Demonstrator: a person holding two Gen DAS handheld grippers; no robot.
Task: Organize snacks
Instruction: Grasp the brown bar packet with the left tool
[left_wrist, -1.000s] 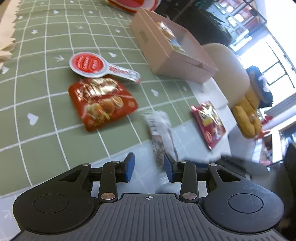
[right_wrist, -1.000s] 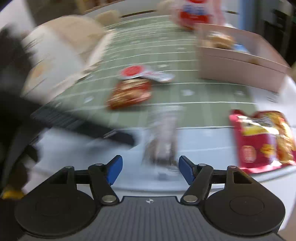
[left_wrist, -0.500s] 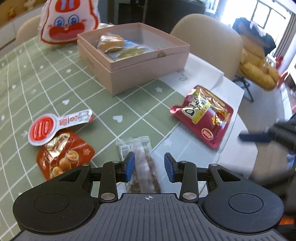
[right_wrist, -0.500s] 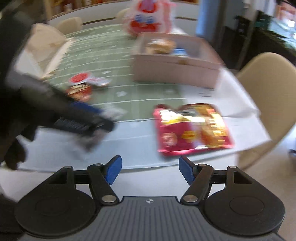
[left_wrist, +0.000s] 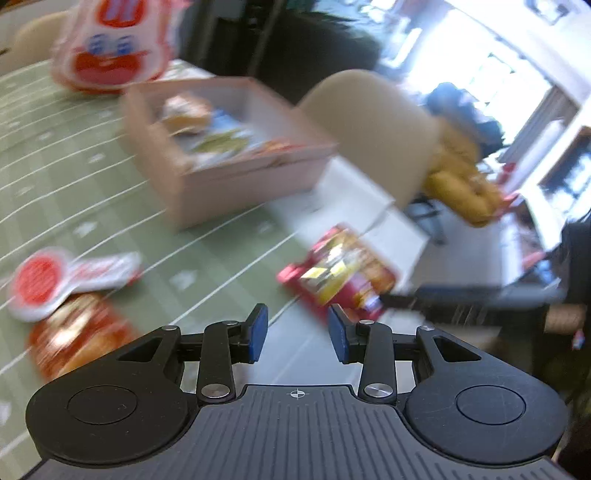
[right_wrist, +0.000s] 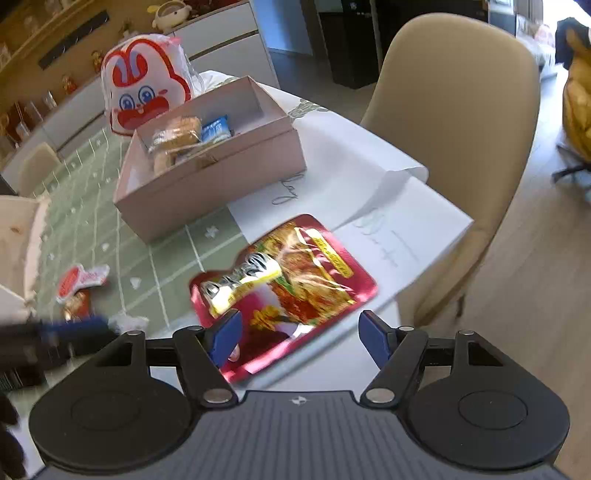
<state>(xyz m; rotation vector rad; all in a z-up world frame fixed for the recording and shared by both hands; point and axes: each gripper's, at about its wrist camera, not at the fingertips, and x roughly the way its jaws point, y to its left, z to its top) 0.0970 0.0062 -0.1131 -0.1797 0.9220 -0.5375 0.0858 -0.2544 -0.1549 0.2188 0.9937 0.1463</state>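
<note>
The right gripper (right_wrist: 299, 334) hovered over the red snack pouch (right_wrist: 286, 291), jaws spread wide and gripping nothing. The pouch lay flat near the table's edge, partly on white paper (right_wrist: 369, 192), in front of the pink box (right_wrist: 207, 184) holding other snacks. The left gripper (left_wrist: 293, 328) stood half open and empty above the green tablecloth (left_wrist: 74, 192).
</note>
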